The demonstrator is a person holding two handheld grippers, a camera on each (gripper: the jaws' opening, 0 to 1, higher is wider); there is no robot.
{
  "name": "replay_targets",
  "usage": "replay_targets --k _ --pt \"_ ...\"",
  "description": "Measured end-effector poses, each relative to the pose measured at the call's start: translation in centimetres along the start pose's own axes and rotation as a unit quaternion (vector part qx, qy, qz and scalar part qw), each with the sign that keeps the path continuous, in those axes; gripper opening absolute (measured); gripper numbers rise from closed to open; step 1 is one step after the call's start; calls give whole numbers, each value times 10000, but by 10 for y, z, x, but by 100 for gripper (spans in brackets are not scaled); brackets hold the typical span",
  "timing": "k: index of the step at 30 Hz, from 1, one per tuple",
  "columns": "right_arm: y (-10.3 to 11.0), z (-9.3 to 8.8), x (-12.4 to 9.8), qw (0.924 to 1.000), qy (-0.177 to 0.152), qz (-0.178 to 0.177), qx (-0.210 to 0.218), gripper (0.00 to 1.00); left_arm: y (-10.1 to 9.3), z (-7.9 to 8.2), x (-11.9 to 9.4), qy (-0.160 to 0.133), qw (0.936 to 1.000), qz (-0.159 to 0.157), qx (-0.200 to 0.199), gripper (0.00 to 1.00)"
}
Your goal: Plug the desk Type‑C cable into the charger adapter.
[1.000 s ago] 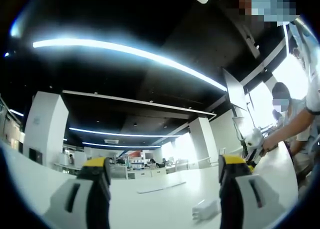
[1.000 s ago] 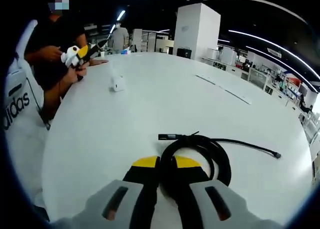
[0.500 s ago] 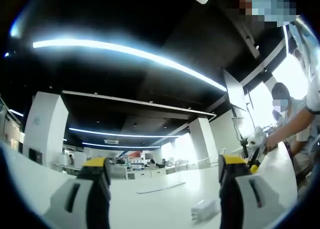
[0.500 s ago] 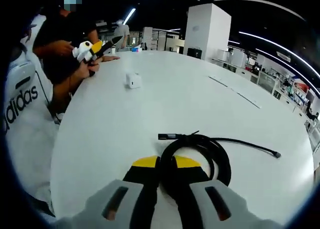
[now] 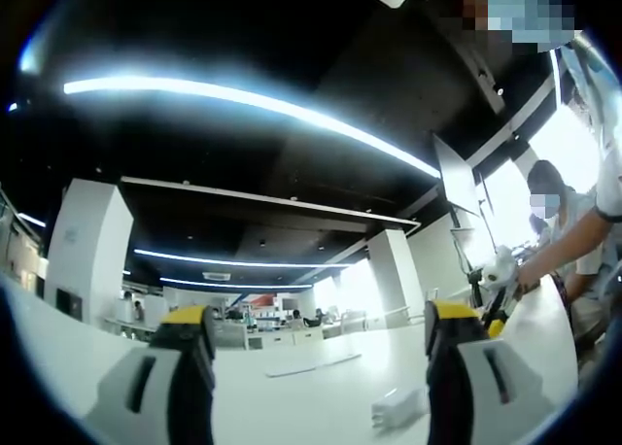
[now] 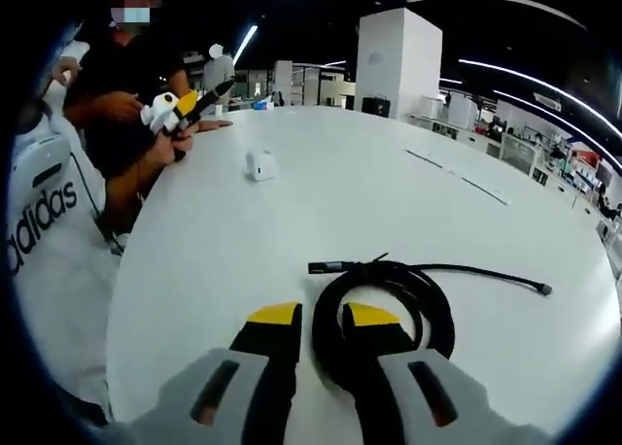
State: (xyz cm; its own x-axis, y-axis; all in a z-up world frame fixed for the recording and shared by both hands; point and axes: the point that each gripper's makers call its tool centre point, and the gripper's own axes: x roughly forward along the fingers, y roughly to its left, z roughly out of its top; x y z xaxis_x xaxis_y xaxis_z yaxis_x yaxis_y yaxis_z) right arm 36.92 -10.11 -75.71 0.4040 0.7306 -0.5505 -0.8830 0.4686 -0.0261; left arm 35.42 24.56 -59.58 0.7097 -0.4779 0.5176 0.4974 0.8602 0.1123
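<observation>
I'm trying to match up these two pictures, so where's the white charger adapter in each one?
Left gripper view: charger adapter low, right of centre, on the white table.
Right gripper view: charger adapter upper left of centre, far across the table.
Shared landmark: the white square pillar.

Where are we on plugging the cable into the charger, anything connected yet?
Nothing is connected. The black cable lies coiled on the white table, both plug ends free, and the white adapter sits apart, nearer the left gripper. The right gripper hovers at the coil, fingers slightly parted, holding nothing. Left to do: grasp a plug end, pick up the adapter, mate them.
</observation>
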Motion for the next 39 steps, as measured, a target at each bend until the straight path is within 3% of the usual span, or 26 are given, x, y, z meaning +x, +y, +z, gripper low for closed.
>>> replay_targets --k 8,12,17,19,23,25,32,34,39 --pt "-3 7 -8 9996 -244 -82 118 25 -1 0 1 -1 10000 -12 1 90" --pt "-12 20 -14 9976 -580 -198 310 25 -2 1 2 -20 10000 -16 -1 90" --pt "-33 25 -25 9909 -901 -833 559 26 -3 1 3 -17 10000 -34 12 90" --pt "-43 22 -31 9858 -940 -1224 665 27 -2 1 3 -12 10000 -37 15 90" --pt "-50 21 -41 9737 -1176 -1637 1061 29 -2 0 3 3 10000 -33 13 90" --pt "-57 16 -45 9704 -1115 -1854 1077 29 -2 -1 3 19 10000 -37 18 90" --pt "-60 6 -39 9688 -905 -2021 1112 37 -2 -2 4 34 10000 -43 2 90" --pt "-61 7 -39 9672 -935 -2090 1101 43 -1 -2 4 34 10000 -37 5 90" --pt "-61 11 -42 9601 -1126 -2348 1022 47 0 -5 3 71 10000 -20 3 90"
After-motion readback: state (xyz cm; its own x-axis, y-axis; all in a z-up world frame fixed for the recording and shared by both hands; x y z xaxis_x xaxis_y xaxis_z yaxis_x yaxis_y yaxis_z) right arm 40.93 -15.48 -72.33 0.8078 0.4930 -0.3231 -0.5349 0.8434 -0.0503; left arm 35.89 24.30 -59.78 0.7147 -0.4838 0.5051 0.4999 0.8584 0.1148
